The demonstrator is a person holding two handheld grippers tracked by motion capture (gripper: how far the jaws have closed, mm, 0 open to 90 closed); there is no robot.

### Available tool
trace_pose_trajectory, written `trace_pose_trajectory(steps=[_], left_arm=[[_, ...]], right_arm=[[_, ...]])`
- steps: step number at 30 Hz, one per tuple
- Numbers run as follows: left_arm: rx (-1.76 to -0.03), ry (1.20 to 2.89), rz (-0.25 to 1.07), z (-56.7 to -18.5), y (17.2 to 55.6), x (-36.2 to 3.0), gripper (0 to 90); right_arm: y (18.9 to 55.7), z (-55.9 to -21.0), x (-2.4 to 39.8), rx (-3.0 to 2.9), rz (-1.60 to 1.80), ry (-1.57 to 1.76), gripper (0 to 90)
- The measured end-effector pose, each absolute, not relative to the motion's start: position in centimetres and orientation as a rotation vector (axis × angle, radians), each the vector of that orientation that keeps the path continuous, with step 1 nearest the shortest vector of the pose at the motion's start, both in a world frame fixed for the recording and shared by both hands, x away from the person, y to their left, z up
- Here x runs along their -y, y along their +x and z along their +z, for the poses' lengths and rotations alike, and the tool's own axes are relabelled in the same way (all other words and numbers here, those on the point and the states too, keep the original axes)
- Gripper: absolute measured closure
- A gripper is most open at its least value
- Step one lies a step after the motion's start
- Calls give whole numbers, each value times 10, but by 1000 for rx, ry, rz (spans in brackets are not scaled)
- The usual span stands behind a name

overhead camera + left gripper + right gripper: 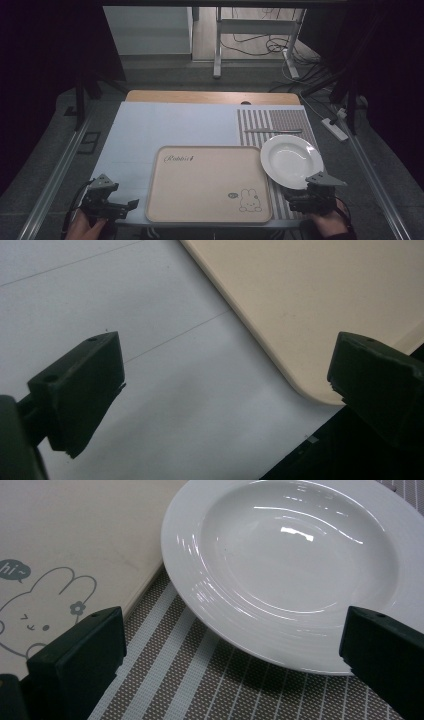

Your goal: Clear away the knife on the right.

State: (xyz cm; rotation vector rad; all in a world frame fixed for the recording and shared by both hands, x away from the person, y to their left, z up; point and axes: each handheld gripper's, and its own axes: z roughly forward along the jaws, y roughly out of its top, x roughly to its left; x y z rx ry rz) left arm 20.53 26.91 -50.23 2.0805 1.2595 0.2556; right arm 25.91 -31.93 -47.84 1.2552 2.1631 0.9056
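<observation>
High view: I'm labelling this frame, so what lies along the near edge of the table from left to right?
left gripper → beige tray → right gripper. The white plate lies just beyond the right gripper and overlaps the tray's right edge, so I leave it out of the order.

Dim room, dark at both sides. Wooden worktop (210,97) under a pale sheet. Beyond the worktop: grey floor (165,80), white table legs (218,47), tangled cables (260,45). Right of the worktop a power strip (335,128); metal rails (55,172) flank it.
</observation>
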Motion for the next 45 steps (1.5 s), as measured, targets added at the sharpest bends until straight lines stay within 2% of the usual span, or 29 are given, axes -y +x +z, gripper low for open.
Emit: trace_pose_trajectory(steps=[45], left_arm=[[-1267,2084,260,-502,205,-268,28]], right_arm=[[278,-478,312,-2276,925,1216,0]])
